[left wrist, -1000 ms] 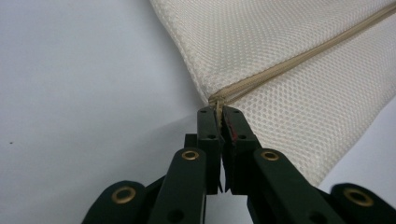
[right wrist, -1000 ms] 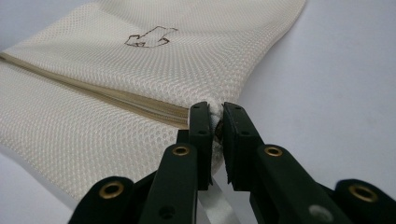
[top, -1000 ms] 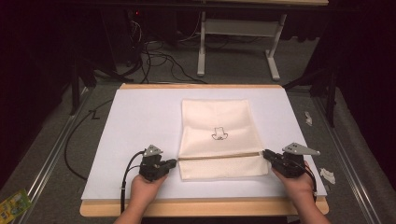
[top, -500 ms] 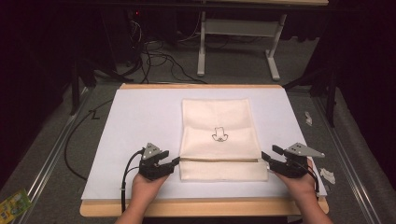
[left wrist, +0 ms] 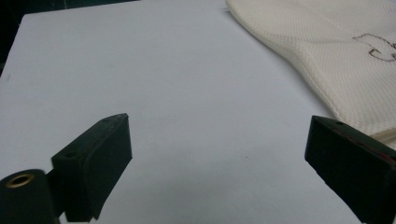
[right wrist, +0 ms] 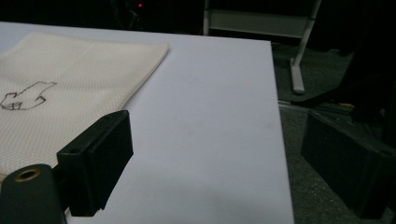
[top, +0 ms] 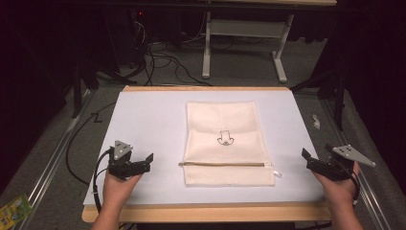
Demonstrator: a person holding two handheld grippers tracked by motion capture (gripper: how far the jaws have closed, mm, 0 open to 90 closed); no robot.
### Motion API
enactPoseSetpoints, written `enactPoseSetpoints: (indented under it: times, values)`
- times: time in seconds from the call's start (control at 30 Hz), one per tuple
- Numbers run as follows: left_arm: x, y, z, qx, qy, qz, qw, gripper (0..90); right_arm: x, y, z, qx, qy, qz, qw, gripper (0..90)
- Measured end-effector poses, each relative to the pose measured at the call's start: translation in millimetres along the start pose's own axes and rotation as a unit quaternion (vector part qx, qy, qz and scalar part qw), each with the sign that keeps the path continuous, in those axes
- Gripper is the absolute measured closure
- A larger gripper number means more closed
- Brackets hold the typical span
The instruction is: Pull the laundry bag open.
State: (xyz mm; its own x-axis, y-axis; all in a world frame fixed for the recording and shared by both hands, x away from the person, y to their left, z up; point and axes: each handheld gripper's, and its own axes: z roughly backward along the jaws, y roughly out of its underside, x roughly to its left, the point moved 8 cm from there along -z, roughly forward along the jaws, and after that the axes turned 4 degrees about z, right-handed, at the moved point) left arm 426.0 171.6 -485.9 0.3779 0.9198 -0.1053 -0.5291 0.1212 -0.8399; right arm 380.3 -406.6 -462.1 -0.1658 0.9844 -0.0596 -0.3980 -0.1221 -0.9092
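A cream mesh pouch [top: 224, 143] with a small black drawing and a zipper [top: 225, 164] near its front edge lies flat in the middle of the white table top [top: 143, 120]. My left gripper [top: 147, 163] rests at the front left, well clear of the pouch, pointing towards it. My right gripper [top: 306, 160] sits at the table's front right edge, also pointing inward. Both pairs of jaws have just been opening and have nothing between them. The left gripper view has the open left gripper [left wrist: 219, 126] over bare table, the pouch [left wrist: 327, 51] at upper right. In the right gripper view, the open right gripper [right wrist: 215, 120] has the pouch [right wrist: 70, 84] at left.
A wooden rim [top: 206, 212] borders the table's front. Beyond the far edge stand desk legs [top: 207, 48] and loose cables [top: 158, 55] on the floor. A small white scrap [top: 316, 120] lies on the floor at right, a green packet [top: 14, 212] at lower left.
Both grippers were shut at the pouch's two sides by the zipper line. They have opened, let go and moved outward, left to the left and right to the right. The pouch lies still.
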Motion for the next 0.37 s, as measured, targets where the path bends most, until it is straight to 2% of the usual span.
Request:
enactPoseSetpoints:
  times: [0.07,0.13,0.17,0.27,0.3,0.37]
  values:
    - [-1.6,-0.7,-3.1,-0.001,0.001,0.002,1.0,6.0,8.0,1.2,-5.0,0.011,-0.005,0.015,0.9998,9.5]
    - [-3.9,-0.6,-4.4,0.002,0.0,-0.003,1.0,4.1,14.8,-0.6,-5.5,0.01,-0.011,0.024,0.9996,9.3]
    - [-7.4,0.2,-5.4,0.004,0.003,-0.011,0.9999,3.8,15.9,-1.4,-4.6,0.009,-0.012,0.021,0.9997,9.4]
    - [-8.8,1.3,-5.9,0.007,0.002,-0.014,0.9999,1.3,14.4,-3.6,-1.4,0.003,-0.016,0.018,0.9997,9.4]
    - [-9.3,1.1,-6.6,0.008,0.01,-0.004,0.9999,0.2,13.0,-3.4,-1.2,0.004,-0.019,0.018,0.9997,9.2]
    - [-9.6,0.3,-6.6,0.006,0.014,0.0,0.9999,0.2,11.7,-3.1,-1.9,0.004,-0.025,0.008,0.9996,8.1]
